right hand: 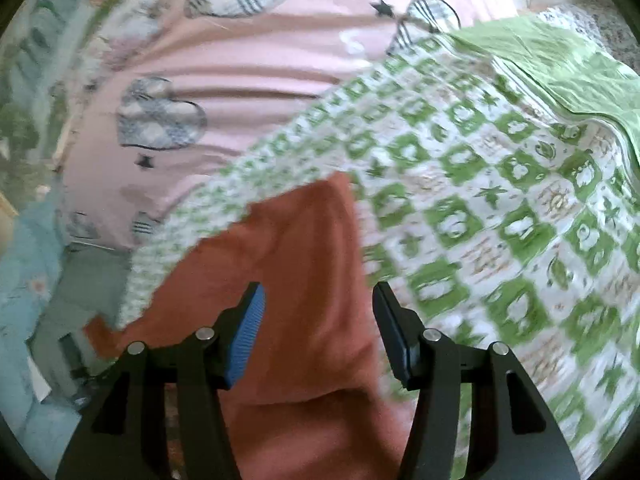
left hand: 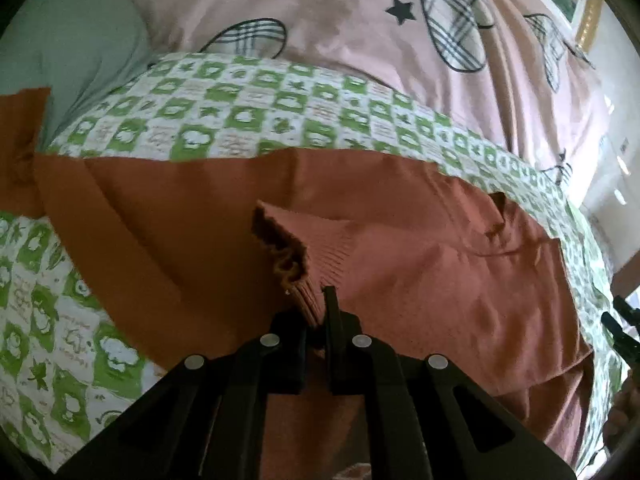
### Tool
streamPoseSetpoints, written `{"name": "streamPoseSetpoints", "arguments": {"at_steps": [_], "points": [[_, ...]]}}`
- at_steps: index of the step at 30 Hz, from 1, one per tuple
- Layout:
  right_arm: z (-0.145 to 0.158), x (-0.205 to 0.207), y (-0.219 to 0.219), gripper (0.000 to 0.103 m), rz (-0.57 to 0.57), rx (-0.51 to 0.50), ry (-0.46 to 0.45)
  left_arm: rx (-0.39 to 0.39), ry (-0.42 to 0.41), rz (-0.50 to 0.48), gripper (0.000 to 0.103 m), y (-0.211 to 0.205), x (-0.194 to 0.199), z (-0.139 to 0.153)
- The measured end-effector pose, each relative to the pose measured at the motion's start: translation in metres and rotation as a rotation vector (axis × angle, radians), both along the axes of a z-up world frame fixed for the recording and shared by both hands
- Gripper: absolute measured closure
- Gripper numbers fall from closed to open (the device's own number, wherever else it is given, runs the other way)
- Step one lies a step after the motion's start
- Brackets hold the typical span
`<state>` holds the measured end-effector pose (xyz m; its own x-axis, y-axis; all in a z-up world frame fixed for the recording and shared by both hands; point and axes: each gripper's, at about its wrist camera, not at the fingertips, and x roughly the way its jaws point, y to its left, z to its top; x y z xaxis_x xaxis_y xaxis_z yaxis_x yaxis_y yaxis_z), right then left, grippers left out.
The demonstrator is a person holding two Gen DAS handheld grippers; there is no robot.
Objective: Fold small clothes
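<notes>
Pinching a ribbed cuff [left hand: 320, 256] between nearly closed jaws, the left gripper [left hand: 316, 308] holds one sleeve of a rust-orange sweater [left hand: 180, 216] just above the garment's body. The cuff's frayed-looking edge curls up to the left of the fingertips, and the rest of the sweater spreads flat to both sides across a green-and-white checked blanket [left hand: 224, 112]. The right gripper [right hand: 318, 312] hangs over another part of the same sweater [right hand: 296, 240], its jaws wide apart and gripping nothing; orange cloth fills the gap between the blue-padded finger [right hand: 250, 332] and the dark one, though whether the tips touch the fabric cannot be told. Beyond the blanket [right hand: 480, 200] lies a pink sheet [left hand: 340, 32] printed with plaid hearts and black stars.
</notes>
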<state>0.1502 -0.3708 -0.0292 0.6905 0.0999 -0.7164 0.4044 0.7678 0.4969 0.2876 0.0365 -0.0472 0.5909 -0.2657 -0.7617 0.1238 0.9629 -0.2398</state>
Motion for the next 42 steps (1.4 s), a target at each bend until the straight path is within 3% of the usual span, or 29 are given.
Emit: {"name": "streamPoseSetpoints", "arguments": {"at_steps": [4, 8, 9, 10, 13, 15, 16, 19, 21, 24, 26, 29, 32, 34, 36, 37, 38, 40, 42], "points": [[-0.029, 0.03, -0.008, 0.046, 0.045, 0.018, 0.086, -0.001, 0.009, 0.013, 0.098, 0.001, -0.001, -0.002], [-0.05, 0.05, -0.003, 0.048, 0.11, 0.016, 0.137, 0.051, 0.009, -0.019, 0.098, -0.01, -0.004, -0.003], [-0.051, 0.051, -0.002, 0.059, 0.119, -0.002, 0.139, 0.052, 0.009, -0.025, 0.098, -0.012, -0.004, -0.003], [-0.05, 0.051, -0.003, 0.092, 0.132, 0.001, 0.138, 0.049, 0.01, -0.027, 0.098, -0.012, -0.004, -0.003], [-0.03, 0.038, -0.021, 0.093, 0.085, -0.007, 0.065, 0.027, -0.004, -0.051, 0.098, -0.019, -0.007, 0.004], [-0.027, 0.032, -0.035, 0.094, 0.034, -0.057, 0.083, -0.002, -0.012, -0.084, 0.097, -0.025, -0.008, 0.008], [-0.03, 0.032, -0.039, 0.103, 0.015, -0.078, 0.106, -0.004, -0.012, -0.104, 0.097, -0.032, -0.009, 0.008], [-0.037, 0.026, -0.051, 0.102, -0.042, -0.066, 0.157, 0.055, -0.009, -0.118, 0.097, -0.048, -0.008, 0.001], [-0.021, 0.018, -0.043, 0.099, -0.039, -0.074, 0.097, 0.059, 0.008, -0.123, 0.097, -0.051, -0.008, -0.006], [-0.003, 0.022, -0.007, 0.099, 0.093, -0.093, 0.026, 0.06, 0.007, -0.118, 0.097, -0.049, -0.008, -0.007], [-0.012, 0.031, 0.012, 0.099, 0.163, -0.081, 0.062, 0.056, 0.014, -0.112, 0.097, -0.047, -0.008, -0.007], [-0.04, 0.036, 0.01, 0.099, 0.125, -0.103, 0.181, 0.067, 0.014, -0.09, 0.096, -0.04, -0.009, -0.008], [-0.043, 0.021, -0.002, 0.099, 0.073, -0.005, 0.14, 0.053, 0.031, -0.071, 0.088, -0.023, -0.015, -0.01], [-0.029, 0.012, 0.006, 0.098, 0.068, -0.025, 0.127, 0.065, 0.028, -0.038, 0.087, -0.007, -0.022, -0.008], [-0.018, 0.008, 0.016, 0.09, 0.101, -0.016, 0.087, 0.086, 0.008, 0.016, 0.087, 0.015, -0.029, -0.003], [-0.013, 0.005, 0.023, 0.071, 0.12, -0.011, 0.066, 0.09, 0.002, 0.036, 0.087, 0.025, -0.03, 0.0], [-0.006, 0.001, 0.034, 0.044, 0.137, -0.018, 0.045, 0.086, -0.005, 0.073, 0.085, 0.042, -0.031, 0.004], [0.003, -0.005, 0.053, 0.031, 0.17, -0.04, 0.007, 0.077, -0.01, 0.135, 0.075, 0.068, -0.029, 0.012], [0.005, -0.008, 0.071, 0.032, 0.215, -0.032, -0.006, 0.078, -0.026, 0.21, 0.065, 0.099, -0.025, 0.02]]}}
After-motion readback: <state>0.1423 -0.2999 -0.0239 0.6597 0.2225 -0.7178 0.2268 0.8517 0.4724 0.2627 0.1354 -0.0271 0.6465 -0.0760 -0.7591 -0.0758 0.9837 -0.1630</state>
